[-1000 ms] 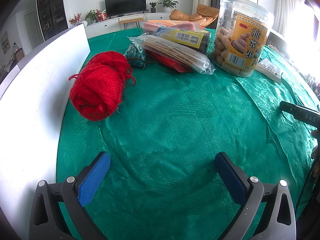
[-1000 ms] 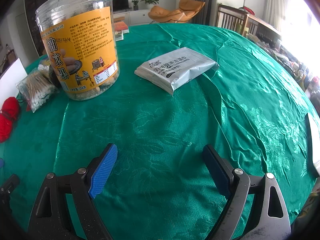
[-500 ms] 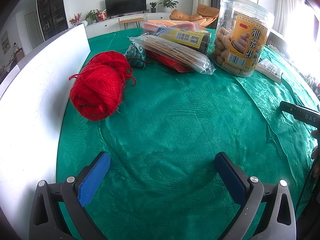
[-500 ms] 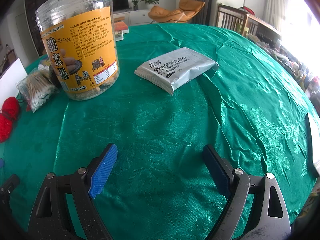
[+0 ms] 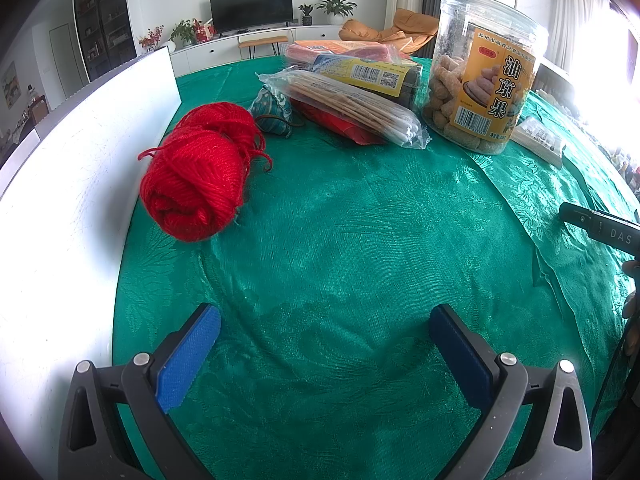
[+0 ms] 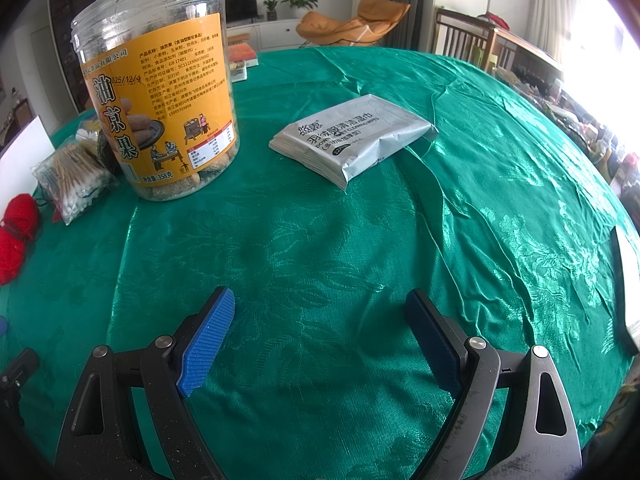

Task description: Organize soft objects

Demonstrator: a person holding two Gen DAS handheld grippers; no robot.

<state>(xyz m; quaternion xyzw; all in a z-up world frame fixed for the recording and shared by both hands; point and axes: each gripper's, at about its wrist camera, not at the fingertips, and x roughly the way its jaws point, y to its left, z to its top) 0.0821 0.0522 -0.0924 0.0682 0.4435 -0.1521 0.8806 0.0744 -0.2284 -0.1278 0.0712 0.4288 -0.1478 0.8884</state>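
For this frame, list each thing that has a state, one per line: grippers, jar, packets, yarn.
left gripper: open, empty, over bare cloth
right gripper: open, empty, over bare cloth
snack jar: upright, partly full; lid cannot be seen
wipes packet: lying flat, looks sealed
red yarn: wound in a ball, loose strands out
cotton swab bag: lying on its side, closed

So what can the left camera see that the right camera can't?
Only the left wrist view shows the small teal pouch, the TV and the left gripper, open. Only the right wrist view shows the grey pack of wipes, the wooden chair and the right gripper, open. Both show the red yarn, the snack jar, the bag of cotton swabs and the green tablecloth.
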